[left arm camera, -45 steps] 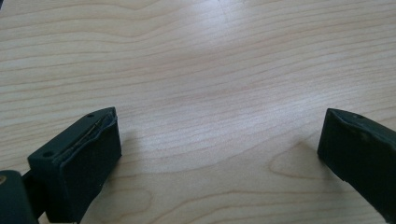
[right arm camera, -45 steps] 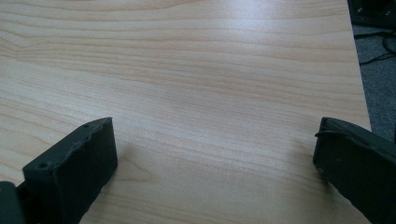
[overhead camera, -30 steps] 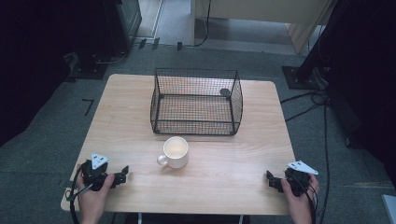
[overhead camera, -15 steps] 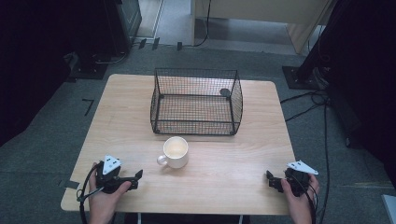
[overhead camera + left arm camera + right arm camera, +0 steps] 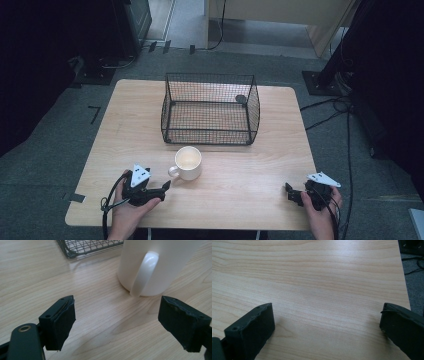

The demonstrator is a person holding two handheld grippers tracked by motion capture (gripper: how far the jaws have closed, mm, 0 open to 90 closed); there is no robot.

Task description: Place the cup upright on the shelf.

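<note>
— What changed since the earlier frame?

— Rightward across the lower left of the high view went my left gripper (image 5: 165, 186), from the table's corner toward the white mug (image 5: 188, 162). Its jaws had just been closing a little, yet they stood well apart with nothing between them. My right gripper (image 5: 289, 191) sat where it had been, lower right of the frame, jaws wide over bare wood, holding nothing.

— And the mug itself?

— It had not shifted: upright at the centre of the frame, just below the wire basket (image 5: 210, 107), handle (image 5: 173, 171) pointing lower left toward my left gripper. In the left gripper view the handle (image 5: 143, 272) stood ahead of the pads (image 5: 62, 320), near but apart.

— Anything inside the containers?

— I saw nothing in the mug, only its pale inside. On the basket a small dark round thing (image 5: 241, 99) showed near the upper right corner; I could not tell what it was.
</note>
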